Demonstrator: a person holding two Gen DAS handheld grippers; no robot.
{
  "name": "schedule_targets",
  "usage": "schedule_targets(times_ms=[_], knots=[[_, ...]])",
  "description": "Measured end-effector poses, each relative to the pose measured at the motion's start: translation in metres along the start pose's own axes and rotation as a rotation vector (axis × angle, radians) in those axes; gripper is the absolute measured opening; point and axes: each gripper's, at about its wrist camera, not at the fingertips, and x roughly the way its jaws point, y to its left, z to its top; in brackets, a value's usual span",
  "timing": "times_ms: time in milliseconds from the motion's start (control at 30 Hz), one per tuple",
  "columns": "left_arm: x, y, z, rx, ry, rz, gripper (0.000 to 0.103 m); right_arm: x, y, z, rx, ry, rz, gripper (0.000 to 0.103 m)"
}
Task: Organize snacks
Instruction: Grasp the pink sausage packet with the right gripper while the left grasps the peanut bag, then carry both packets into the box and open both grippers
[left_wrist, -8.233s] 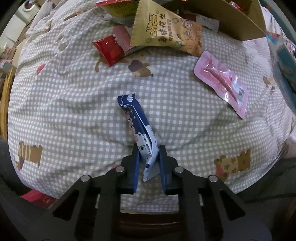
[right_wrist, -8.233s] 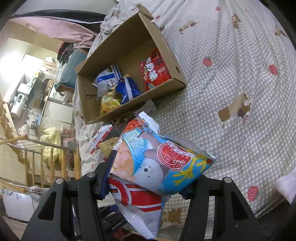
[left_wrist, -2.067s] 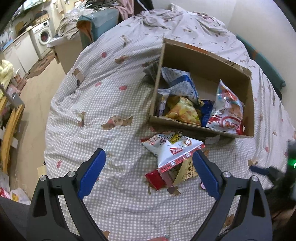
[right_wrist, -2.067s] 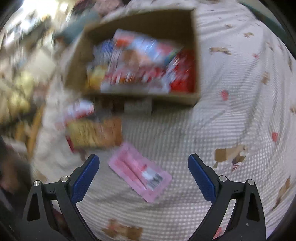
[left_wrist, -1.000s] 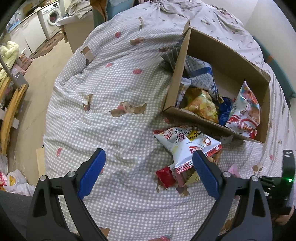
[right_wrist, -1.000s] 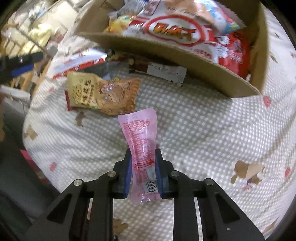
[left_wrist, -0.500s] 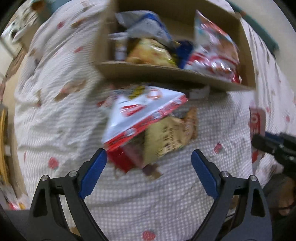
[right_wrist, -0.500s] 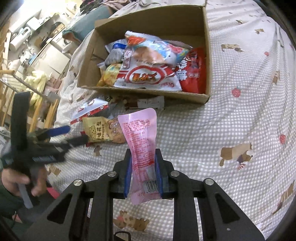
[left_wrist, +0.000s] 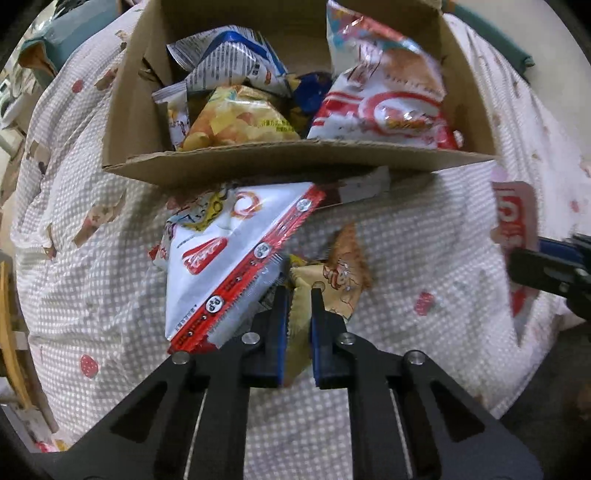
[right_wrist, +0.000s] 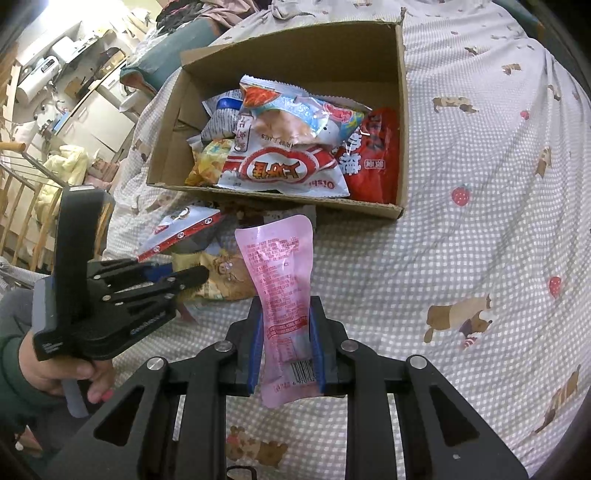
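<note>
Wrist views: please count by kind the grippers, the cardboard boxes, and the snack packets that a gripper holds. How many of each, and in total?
Grippers: 2 (left gripper, right gripper)
Cardboard boxes: 1 (cardboard box)
Held snack packets: 2 (tan packet in the left gripper, pink packet in the right gripper)
Total: 5

Legible markings
"SHRIMP FLAKES" shows, inverted, on the blue snack bag (right_wrist: 303, 118); barcode digits on the pink pouch (right_wrist: 282, 288) are partly legible: "6 9707".
</note>
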Motion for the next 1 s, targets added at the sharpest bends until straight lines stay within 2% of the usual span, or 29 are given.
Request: schedule_targets(times_ms=[233, 500, 567, 700, 833, 1000], knots=[[-0.041, 0.007, -0.019, -0.051, -0.038, -0.060, 0.007, -0.001, 0.003, -0.002, -0.008, -0.004, 0.002, 0.024], [-0.099, 0.022, -0.047, -0.109, -0.137, -0.121, 0.007, -0.005, 0.007, -0.005, -0.010, -0.010, 0.013, 0.024], [-0.111, 0.021, -0.044, -0.080, -0.181, -0.085, 0.007, -0.007, 0.010, -0.006, -0.015, -0.016, 0.018, 0.024], [-0.130, 0.032, -0.034, -0.089, -0.237, -0.089, 0.007, -0.018, 0.016, -0.007, -0.030, -0.060, 0.034, 0.024], [-0.153, 0.040, -0.012, -0.081, -0.309, -0.067, 0.007, -0.029, 0.017, -0.002, -0.033, -0.105, 0.041, 0.024], [-0.157, 0.046, 0.025, -0.061, -0.348, -0.044, 0.007, -0.037, 0.011, 0.020, -0.026, -0.151, 0.000, 0.024]])
